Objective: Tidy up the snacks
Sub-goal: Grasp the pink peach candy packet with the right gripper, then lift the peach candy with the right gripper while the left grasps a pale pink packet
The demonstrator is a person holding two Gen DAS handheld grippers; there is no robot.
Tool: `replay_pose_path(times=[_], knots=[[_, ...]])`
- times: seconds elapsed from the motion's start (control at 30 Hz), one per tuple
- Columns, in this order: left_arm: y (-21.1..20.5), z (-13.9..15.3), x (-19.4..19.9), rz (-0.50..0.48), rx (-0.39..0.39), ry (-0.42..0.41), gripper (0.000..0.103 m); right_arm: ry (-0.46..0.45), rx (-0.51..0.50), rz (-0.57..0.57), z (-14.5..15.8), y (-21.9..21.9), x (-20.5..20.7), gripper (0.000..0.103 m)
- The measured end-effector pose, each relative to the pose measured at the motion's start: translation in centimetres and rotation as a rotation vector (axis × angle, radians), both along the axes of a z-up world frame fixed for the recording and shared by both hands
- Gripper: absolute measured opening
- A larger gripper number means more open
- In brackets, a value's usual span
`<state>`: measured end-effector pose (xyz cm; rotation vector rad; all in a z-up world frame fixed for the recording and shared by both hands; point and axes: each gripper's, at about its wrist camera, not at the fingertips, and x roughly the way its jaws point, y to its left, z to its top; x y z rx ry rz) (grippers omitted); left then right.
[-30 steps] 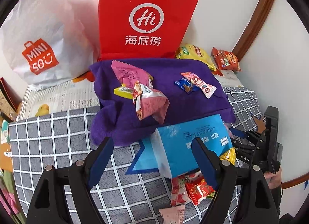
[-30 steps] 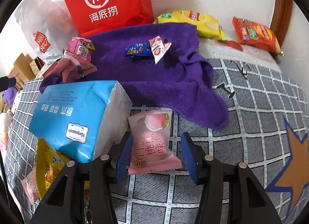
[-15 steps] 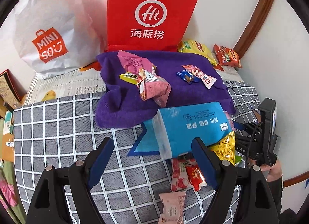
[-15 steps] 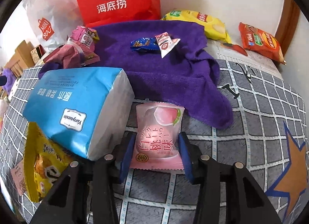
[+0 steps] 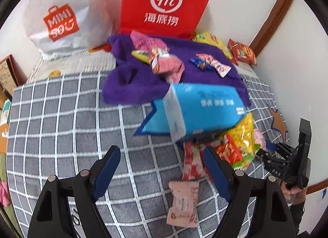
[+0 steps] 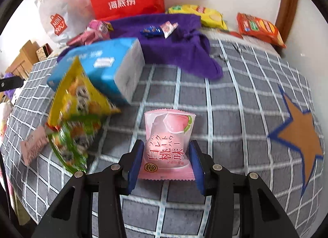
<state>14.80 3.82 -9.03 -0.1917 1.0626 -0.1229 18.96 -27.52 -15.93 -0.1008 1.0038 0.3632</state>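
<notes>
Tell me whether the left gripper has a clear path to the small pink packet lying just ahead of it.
Probably yes: the left gripper is open, and the small pink packet lies alone on the checked blanket between its fingers.

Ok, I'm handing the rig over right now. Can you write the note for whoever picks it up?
Right gripper: shut on the pink peach snack, above the grey checked blanket.
Left gripper: open, holding nothing, over the blanket.
On the purple towel: several small snacks.
Left to sort: yellow bag by the blue tissue pack, pale pink packet, chip bags near the wall.
</notes>
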Motion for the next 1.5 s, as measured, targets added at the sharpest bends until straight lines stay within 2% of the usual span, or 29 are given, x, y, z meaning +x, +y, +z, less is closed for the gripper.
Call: replay_pose_path(times=[0.07, 0.2, 0.27, 0.37, 0.47, 0.73, 0.97, 1.5], knots=[[0.1, -0.7, -0.7, 0.008, 0.010, 0.013, 0.082, 0.009, 0.013, -0.015, -0.3, -0.3, -0.3, 0.047], [0.1, -1.8, -1.9, 0.023, 0.037, 0.030, 0.082, 0.008, 0.035, -0.032, -0.4, -0.1, -0.2, 0.058], [-0.1, -2.3, -2.6, 0.020, 0.043, 0.034, 0.082, 0.008, 0.019, -0.050, -0.7, 0.2, 0.2, 0.058], [-0.9, -2.8, -3.3, -0.012, 0.036, 0.035, 0.082, -0.040, -0.037, -0.082, -0.9, 0.7, 0.1, 0.044], [-1.9, -3.6, -3.7, -0.052, 0.029, 0.050, 0.082, -0.052, -0.030, -0.095, -0.9, 0.3, -0.2, 0.044], [-4.5, -6.1, -5.1, -0.120, 0.074, 0.066, 0.082, -0.119, -0.021, -0.130, -1.2, -0.9, -1.9, 0.044], [-6.4, -7.0, -5.6, -0.124, 0.221, 0.032, 0.083, -0.164, -0.014, -0.149, -1.5, -1.1, -2.4, 0.044], [-6.6, -7.2, -6.2, -0.112, 0.220, -0.007, 0.085, -0.160, -0.009, -0.159, -1.6, -1.1, -2.1, 0.044]])
